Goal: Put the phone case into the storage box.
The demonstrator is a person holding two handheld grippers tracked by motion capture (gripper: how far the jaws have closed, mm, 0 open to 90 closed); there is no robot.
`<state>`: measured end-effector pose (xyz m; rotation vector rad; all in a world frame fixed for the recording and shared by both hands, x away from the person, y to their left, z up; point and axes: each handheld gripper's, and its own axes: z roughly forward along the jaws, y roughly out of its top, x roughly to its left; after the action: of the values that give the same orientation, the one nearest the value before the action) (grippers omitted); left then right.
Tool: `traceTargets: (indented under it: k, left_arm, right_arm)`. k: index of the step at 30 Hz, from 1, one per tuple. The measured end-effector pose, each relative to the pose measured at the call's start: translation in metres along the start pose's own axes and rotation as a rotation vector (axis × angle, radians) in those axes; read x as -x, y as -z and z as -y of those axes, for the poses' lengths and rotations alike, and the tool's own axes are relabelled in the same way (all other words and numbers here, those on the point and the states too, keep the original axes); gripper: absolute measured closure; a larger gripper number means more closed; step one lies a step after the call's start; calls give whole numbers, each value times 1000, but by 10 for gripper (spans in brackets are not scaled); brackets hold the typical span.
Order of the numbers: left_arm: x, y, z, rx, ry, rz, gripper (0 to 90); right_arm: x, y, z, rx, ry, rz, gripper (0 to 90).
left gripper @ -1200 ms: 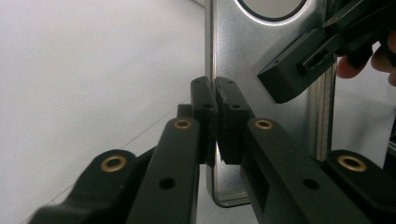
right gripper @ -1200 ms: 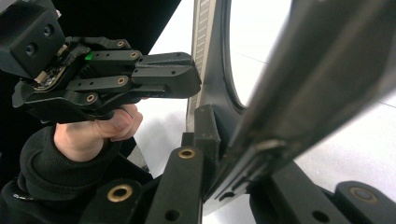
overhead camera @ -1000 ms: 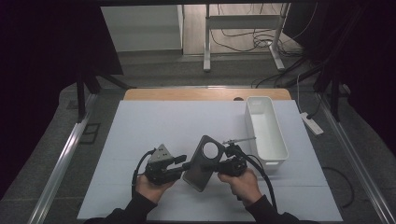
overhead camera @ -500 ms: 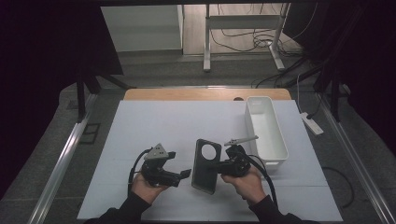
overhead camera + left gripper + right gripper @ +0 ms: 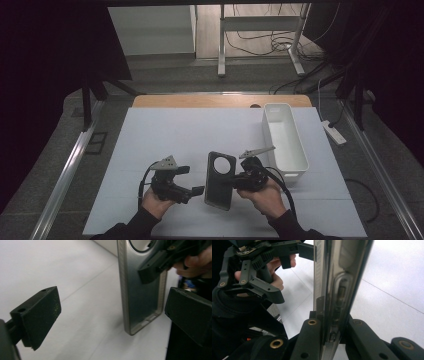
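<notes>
High view: white bin [image 5: 300, 165] | right gripper [image 5: 239, 181] fingers clamp phone case [image 5: 220, 180] | left gripper [image 5: 192, 181] fingers just opened wide, holding nothing

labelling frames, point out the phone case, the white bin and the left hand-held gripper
phone case [image 5: 220, 181], high view, middle of its back
white bin [image 5: 300, 165], high view, right rim
left hand-held gripper [image 5: 192, 180], high view, gap between its open jaws

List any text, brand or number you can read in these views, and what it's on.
None: no word, brand, number or sign can be read in any view.
Phone case: bare back, no marking visible.
White bin: plain.
Right gripper, shut on the case, and left gripper, open: no readable labels.
</notes>
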<state>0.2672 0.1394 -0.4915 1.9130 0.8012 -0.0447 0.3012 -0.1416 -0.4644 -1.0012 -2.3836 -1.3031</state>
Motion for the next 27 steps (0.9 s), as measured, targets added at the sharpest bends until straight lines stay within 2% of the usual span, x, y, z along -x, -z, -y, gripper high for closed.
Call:
traceTargets:
  k: [4,6,9,10,11,19,21,27]
  left_arm:
    - [-1,-5,1,-8,1,58,4]
    - [0,-8,1,-25,-11,71,0]
    - [0,-11,0,-34,-8,99,0]
    - [1,-13,0,-43,-12,119,0]
    - [1,-13,0,-43,-12,119,0]
    - [8,-24,-2,-83,-45,211,0]
    - [8,-25,-2,-84,-48,219,0]
    - [9,-27,-3,-74,-60,277,32]
  right_arm:
    - [-2,2,-1,10,19,-21,852]
    - [-3,3,-2,11,36,-32,852]
    - [-6,6,-3,14,60,-50,852]
    - [-6,6,-4,17,68,-59,852]
    - [-6,6,-4,17,68,-59,852]
    - [-12,9,-6,24,123,-120,852]
    - [-15,9,-7,26,133,-136,852]
    - [-19,8,-8,21,154,-163,852]
